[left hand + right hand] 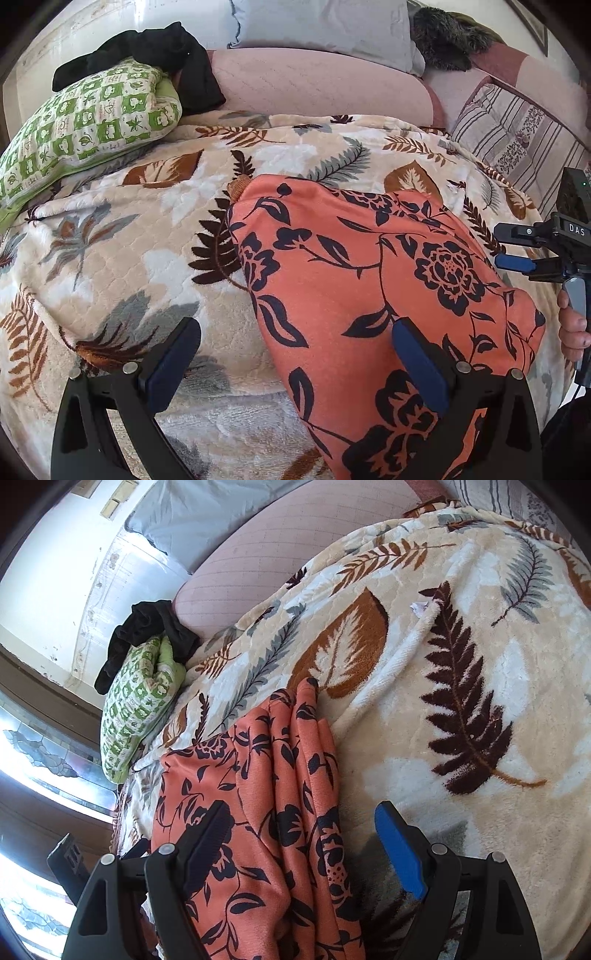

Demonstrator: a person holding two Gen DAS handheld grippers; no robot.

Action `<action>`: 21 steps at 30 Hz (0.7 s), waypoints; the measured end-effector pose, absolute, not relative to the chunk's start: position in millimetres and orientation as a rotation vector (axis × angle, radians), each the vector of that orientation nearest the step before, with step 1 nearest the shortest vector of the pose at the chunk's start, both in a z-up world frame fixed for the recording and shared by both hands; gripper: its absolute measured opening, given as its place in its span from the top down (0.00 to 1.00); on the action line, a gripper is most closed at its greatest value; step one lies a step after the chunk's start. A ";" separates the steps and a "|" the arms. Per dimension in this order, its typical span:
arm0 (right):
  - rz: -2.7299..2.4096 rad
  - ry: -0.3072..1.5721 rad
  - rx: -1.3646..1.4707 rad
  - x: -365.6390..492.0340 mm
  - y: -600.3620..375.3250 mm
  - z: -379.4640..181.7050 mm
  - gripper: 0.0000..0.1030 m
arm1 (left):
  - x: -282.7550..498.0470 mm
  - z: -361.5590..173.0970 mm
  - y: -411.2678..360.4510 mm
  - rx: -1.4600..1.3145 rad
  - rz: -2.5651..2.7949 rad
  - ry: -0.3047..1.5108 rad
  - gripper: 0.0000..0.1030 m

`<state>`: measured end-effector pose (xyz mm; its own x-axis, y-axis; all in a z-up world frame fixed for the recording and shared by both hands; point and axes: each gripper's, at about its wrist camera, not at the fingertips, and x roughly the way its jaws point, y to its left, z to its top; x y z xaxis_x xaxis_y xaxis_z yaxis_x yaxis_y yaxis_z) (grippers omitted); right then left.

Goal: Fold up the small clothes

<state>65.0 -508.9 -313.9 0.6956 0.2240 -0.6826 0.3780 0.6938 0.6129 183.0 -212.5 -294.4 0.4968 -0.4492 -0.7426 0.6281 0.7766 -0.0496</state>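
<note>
An orange garment with black floral print lies at lower centre-right of the left wrist view, on a cream leaf-patterned blanket. The left gripper has its jaws spread, one finger over the blanket and one over the garment. The right gripper is likewise spread wide, straddling the garment's folded edge at lower centre. A green patterned pillow under black clothing occupies the upper left.

One orange floral garment lies between the gripper fingers. One leaf-print blanket spreads beneath it. Ahead of the tool: one green checked pillow, one black cloth, one grey pillow.
</note>
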 end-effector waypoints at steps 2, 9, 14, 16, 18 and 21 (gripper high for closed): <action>-0.096 0.821 0.828 64.8 -510.2 -314.8 0.19 | 182.8 -294.9 -213.0 0.241 -0.661 0.825 0.00; -0.091 0.818 0.826 64.7 -511.2 -314.6 0.19 | 180.3 -297.1 -215.9 0.255 -0.671 0.830 0.00; -0.089 0.818 0.837 65.1 -512.2 -316.6 0.19 | 179.0 -299.0 -218.1 0.264 -0.680 0.835 0.00; -0.091 0.805 0.835 64.1 -511.8 -315.0 0.19 | 178.7 -299.6 -218.8 0.266 -0.681 0.837 0.00; -0.084 0.778 0.822 62.6 -510.3 -310.6 0.20 | 178.7 -300.5 -219.4 0.264 -0.683 0.842 0.00; -0.090 0.771 0.779 63.9 -503.7 -306.1 0.23 | 179.6 -301.9 -219.5 0.256 -0.686 0.850 0.00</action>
